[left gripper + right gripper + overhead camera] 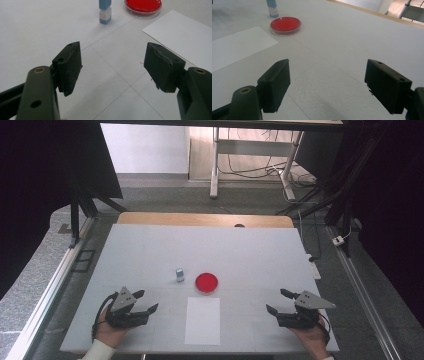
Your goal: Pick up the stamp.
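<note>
A round red dish (206, 282) (142, 6) (285, 25) sits near the middle of the white table (150, 250). Just left of it stands a small blue and white upright block (180, 275) (105, 13) (272, 9). A white sheet of paper (202, 320) (182, 37) (234, 47) lies flat in front of the dish. My left gripper (148, 301) (113, 67) rests open at the front left, with nothing between its jaws. At the front right my right gripper (276, 301) (327, 85) is open too and holds nothing.
The table's far wooden edge (205, 219) runs along the back. Beyond it are a desk frame (215, 165) and cables on the floor. Metal rails (45, 295) flank the table on both sides.
</note>
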Action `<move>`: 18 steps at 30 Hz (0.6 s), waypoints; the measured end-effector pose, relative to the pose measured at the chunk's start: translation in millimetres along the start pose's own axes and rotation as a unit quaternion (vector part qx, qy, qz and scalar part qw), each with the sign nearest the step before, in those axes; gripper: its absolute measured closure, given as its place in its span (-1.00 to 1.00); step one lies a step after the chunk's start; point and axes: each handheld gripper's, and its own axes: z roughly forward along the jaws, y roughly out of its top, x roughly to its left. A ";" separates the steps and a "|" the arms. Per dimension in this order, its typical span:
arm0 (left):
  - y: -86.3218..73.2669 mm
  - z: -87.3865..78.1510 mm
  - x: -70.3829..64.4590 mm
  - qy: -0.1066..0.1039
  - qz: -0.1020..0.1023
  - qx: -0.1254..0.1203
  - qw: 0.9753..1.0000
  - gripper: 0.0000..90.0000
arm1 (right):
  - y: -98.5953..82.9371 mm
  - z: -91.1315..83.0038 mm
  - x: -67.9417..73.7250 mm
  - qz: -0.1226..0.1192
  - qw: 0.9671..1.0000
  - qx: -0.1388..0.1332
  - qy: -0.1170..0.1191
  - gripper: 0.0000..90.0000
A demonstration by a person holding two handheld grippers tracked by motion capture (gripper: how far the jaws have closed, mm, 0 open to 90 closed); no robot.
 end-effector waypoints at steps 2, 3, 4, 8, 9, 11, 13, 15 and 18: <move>1.0 1.0 0.2 0.000 0.000 0.001 1.000 -0.31 | 0.0 0.6 0.3 -0.001 1.000 0.001 0.000 -0.55; 2.1 2.0 0.7 0.001 0.001 0.001 1.000 -0.31 | 0.0 0.9 0.5 -0.001 1.000 0.001 0.001 -0.55; 3.2 3.0 0.9 0.000 0.000 0.000 1.000 -0.31 | 0.0 1.4 0.5 -0.002 1.000 0.002 0.001 -0.55; 8.3 8.7 1.4 -0.007 -0.006 0.001 1.000 -0.32 | -0.3 3.0 1.2 -0.002 1.000 0.005 0.002 -0.54; 9.7 9.7 1.3 -0.007 -0.005 0.001 1.000 -0.32 | -0.2 3.2 1.4 -0.002 1.000 0.004 0.003 -0.54; 11.3 10.5 1.3 -0.007 -0.005 0.001 1.000 -0.32 | -0.3 3.4 1.5 -0.003 1.000 0.004 0.003 -0.54; 14.9 11.7 2.0 -0.009 -0.006 -0.001 1.000 -0.32 | -0.4 3.5 1.5 -0.003 1.000 0.005 0.002 -0.54; 18.5 13.8 2.0 -0.010 -0.010 -0.003 1.000 -0.31 | -0.8 4.2 1.4 -0.003 1.000 0.007 0.003 -0.53; 23.8 18.8 1.4 -0.009 -0.011 -0.004 1.000 -0.31 | -0.8 4.7 1.3 -0.004 1.000 0.007 0.003 -0.53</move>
